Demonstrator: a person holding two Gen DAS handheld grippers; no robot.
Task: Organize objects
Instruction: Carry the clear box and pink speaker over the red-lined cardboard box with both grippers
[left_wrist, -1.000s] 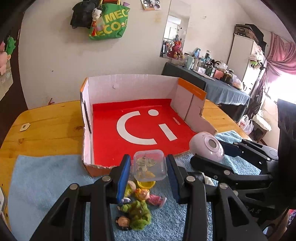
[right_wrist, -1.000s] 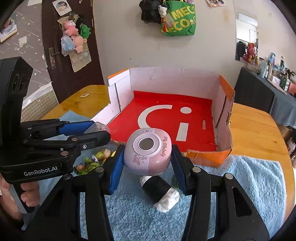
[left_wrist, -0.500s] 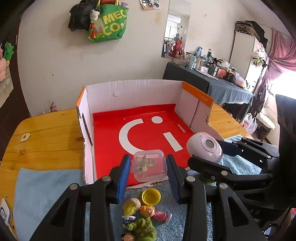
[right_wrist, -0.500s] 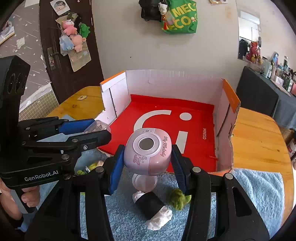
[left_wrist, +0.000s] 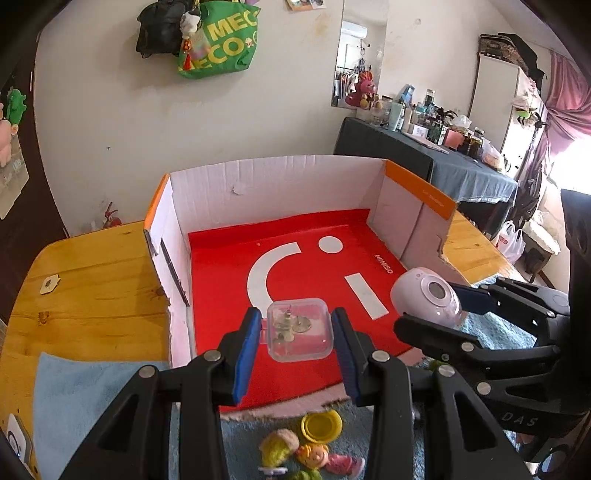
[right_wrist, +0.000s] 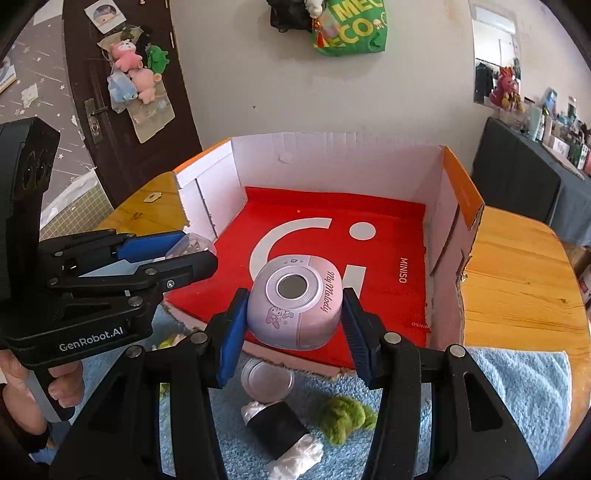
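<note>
The clear case (left_wrist: 298, 334), with small metal bits inside, is clamped in the left tongs (left_wrist: 295, 347) and hangs above the near part of the box's red floor; the pink speaker (right_wrist: 294, 301) is clamped in the right tongs (right_wrist: 293, 328) and hangs over the near right part of the same floor, just past the low front edge. Both items are in the carry-and-place step: judging by their height, neither rests on the floor yet. The next move calls for lowering each to the red floor with a gap kept between them and clear of the box (left_wrist: 280, 184) walls, then easing the tongs apart without nudging the load. Left behind on the blue towel (right_wrist: 517, 380) on the desk (left_wrist: 92, 280), I count in the left view one yellow lid (left_wrist: 321, 424) and two small dolls (left_wrist: 314, 454), with more green below them cut off by the frame; in the right view one round tin (right_wrist: 266, 380), one black-and-white roll (right_wrist: 279, 432) and one green plush (right_wrist: 343, 419). That makes two things in hand and at least six waiting. There is one box, open at the top, with nothing lying in it so far.
</note>
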